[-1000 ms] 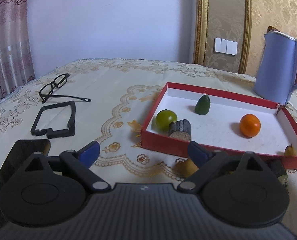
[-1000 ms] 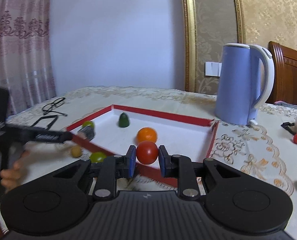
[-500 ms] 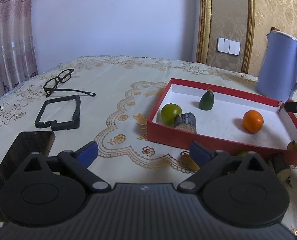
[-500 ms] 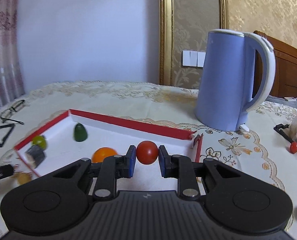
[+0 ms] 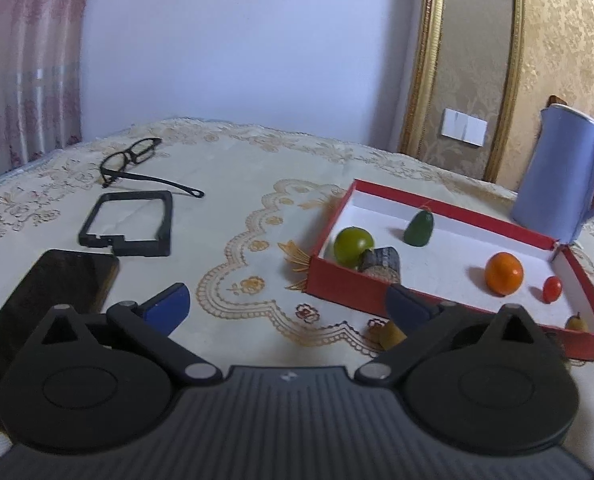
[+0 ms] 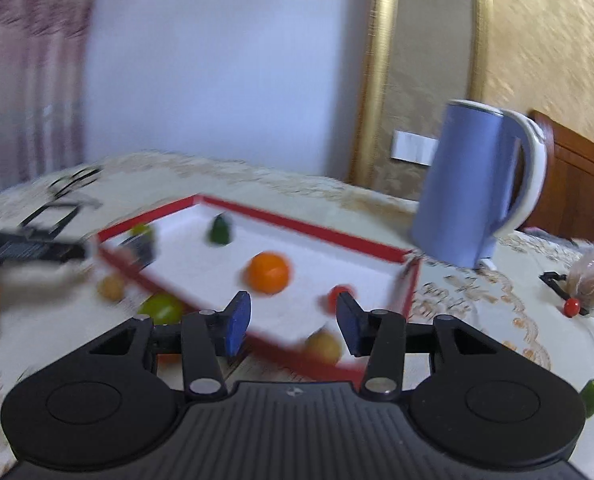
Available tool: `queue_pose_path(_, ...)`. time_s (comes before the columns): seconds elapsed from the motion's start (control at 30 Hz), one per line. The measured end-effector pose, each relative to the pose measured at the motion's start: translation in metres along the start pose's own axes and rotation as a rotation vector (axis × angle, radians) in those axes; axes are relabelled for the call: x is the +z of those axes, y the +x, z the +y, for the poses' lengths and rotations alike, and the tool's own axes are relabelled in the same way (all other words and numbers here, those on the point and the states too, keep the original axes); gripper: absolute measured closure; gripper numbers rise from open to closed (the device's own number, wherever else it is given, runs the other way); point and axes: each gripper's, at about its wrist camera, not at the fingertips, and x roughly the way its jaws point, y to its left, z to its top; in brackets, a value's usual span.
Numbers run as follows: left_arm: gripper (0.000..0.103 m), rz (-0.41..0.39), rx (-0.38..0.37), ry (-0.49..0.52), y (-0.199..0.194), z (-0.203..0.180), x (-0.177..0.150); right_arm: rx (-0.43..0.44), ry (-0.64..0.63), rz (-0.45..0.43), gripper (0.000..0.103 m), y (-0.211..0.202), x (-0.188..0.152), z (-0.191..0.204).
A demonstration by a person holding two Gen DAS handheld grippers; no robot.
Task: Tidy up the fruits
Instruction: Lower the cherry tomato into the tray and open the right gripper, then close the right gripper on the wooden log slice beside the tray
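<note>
The right hand-held gripper (image 6: 293, 322) is spread wide and holds nothing. The red tomato (image 6: 339, 296) rests inside the red tray (image 6: 305, 226), right of the orange (image 6: 268, 273). The left hand-held gripper (image 5: 285, 306) is wide and empty.

- We are seeing a red tray (image 5: 349, 286) with a white floor.
- We are seeing an orange fruit (image 5: 503, 273), a small red tomato (image 5: 552, 289) and a green fruit (image 5: 352, 246).
- We are seeing a pale blue kettle (image 5: 557, 184).
- We are seeing a cream tablecloth (image 5: 237, 208) with gold floral embroidery.
</note>
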Motion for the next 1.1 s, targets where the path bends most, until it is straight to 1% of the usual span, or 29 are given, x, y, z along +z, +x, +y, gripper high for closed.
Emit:
queue_pose_path(0.1, 0.0, -0.019, 0.009, 0.006, -0.003, -0.001, -0.002, 0.062, -0.038, 0.04, 0.057, -0.001, -0.009, 0.018)
queue_pose_path(0.2, 0.0, -0.015, 0.006, 0.007, -0.003, 0.0, -0.002, 0.081, -0.095, 0.078, 0.057, 0.01, -0.012, 0.032)
queue_pose_path(0.33, 0.0, 0.009, -0.015, -0.015, 0.0, 0.004, -0.001, 0.108, -0.05, 0.109, 0.057, 0.022, -0.012, 0.03)
queue_pose_path(0.43, 0.0, 0.026, -0.035, -0.034, 0.002, 0.007, -0.001, 0.092, -0.031, 0.127, 0.057, 0.026, -0.014, 0.029)
queue_pose_path(0.6, 0.0, 0.035, -0.046, -0.054, 0.003, 0.009, -0.001, 0.044, -0.04, 0.145, 0.057, 0.029, -0.015, 0.034)
queue_pose_path(0.93, 0.0, 0.033, -0.053, -0.053, 0.002, 0.01, -0.002, 0.084, -0.025, 0.201, 0.057, 0.047, -0.01, 0.035)
queue_pose_path(1.0, 0.0, 0.034, -0.052, -0.059, 0.002, 0.011, -0.002, 0.094, -0.004, 0.202, 0.063, 0.048, -0.011, 0.031)
queue_pose_path(1.1, 0.0, 0.04, -0.057, -0.07, 0.002, 0.012, -0.002, 0.102, 0.02, 0.194, 0.064, 0.044, -0.012, 0.027)
